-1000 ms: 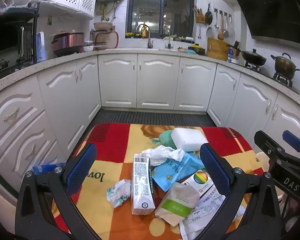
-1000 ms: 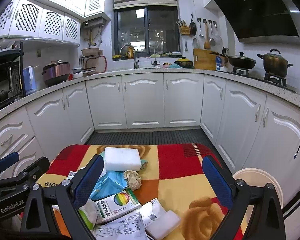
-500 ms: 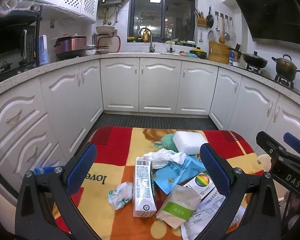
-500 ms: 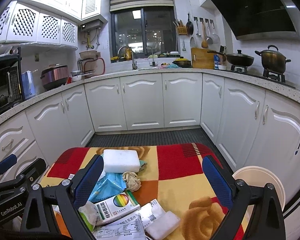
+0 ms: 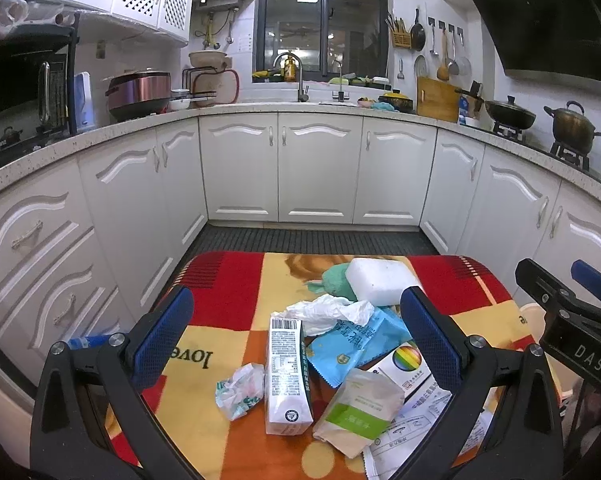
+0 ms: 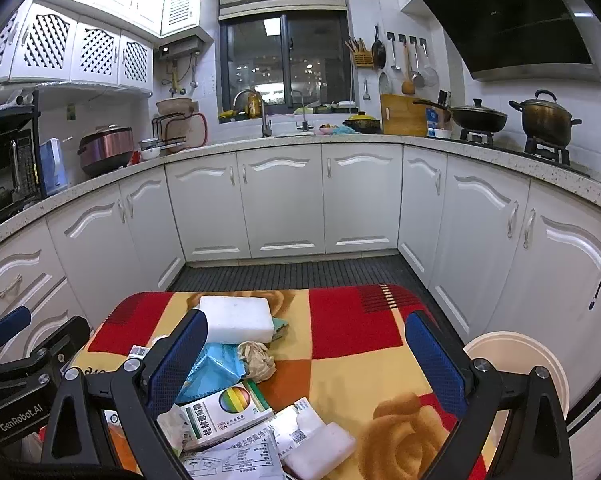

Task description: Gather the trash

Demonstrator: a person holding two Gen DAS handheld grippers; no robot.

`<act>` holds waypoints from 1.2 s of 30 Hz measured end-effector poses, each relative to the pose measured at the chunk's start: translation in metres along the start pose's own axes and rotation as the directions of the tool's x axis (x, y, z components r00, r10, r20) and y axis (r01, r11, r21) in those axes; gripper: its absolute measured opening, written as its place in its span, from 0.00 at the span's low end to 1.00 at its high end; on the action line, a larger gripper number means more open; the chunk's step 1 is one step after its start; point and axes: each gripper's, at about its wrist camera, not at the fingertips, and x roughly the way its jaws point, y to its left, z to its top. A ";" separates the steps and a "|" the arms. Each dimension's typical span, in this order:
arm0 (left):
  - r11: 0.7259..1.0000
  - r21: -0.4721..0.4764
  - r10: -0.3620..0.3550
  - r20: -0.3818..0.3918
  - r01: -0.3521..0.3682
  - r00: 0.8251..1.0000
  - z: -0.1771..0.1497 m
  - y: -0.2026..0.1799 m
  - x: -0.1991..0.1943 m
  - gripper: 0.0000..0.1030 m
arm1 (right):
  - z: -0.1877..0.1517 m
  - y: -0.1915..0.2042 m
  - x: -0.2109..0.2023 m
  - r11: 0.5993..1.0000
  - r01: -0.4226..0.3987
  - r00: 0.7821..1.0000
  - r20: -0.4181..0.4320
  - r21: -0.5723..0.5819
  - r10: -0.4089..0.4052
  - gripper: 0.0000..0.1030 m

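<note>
Now we hold both grippers, left (image 5: pixel 296 332) and right (image 6: pixel 308 354), spread wide and empty above the trash heap (image 5: pixel 332 356) at lower centre. We should pinch the carton (image 5: pixel 286 376) across its narrow sides, then carry it to the bin (image 6: pixel 516 364) at lower right.

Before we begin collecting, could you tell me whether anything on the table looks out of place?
Yes: litter lies heaped on the chequered blanket: a white milk carton on its side, a crumpled white tissue, a blue wrapper. Both grippers' jaws are open and empty.
</note>
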 end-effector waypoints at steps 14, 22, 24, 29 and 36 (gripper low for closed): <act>0.999 -0.037 -0.036 0.018 0.036 0.999 -0.002 0.002 0.004 1.00 | -0.001 -0.007 0.007 1.000 0.003 1.000 -0.024 0.008 -0.003 0.95; 0.999 -0.040 -0.032 0.025 0.033 0.999 -0.002 0.003 0.004 1.00 | -0.001 -0.008 0.009 1.000 0.007 0.999 -0.033 -0.002 -0.007 0.96; 0.999 -0.033 -0.027 0.022 0.028 0.999 -0.002 0.002 0.004 1.00 | -0.002 -0.009 0.009 1.000 0.009 0.999 -0.033 -0.004 -0.009 0.96; 1.000 -0.019 -0.015 0.005 0.015 1.000 -0.004 -0.001 0.007 1.00 | -0.004 -0.008 0.010 1.000 0.008 0.999 -0.045 -0.021 -0.008 0.96; 1.000 -0.015 -0.003 -0.019 0.003 1.000 -0.007 -0.003 0.013 1.00 | -0.008 -0.008 0.012 1.000 0.010 0.998 -0.057 -0.027 -0.011 0.96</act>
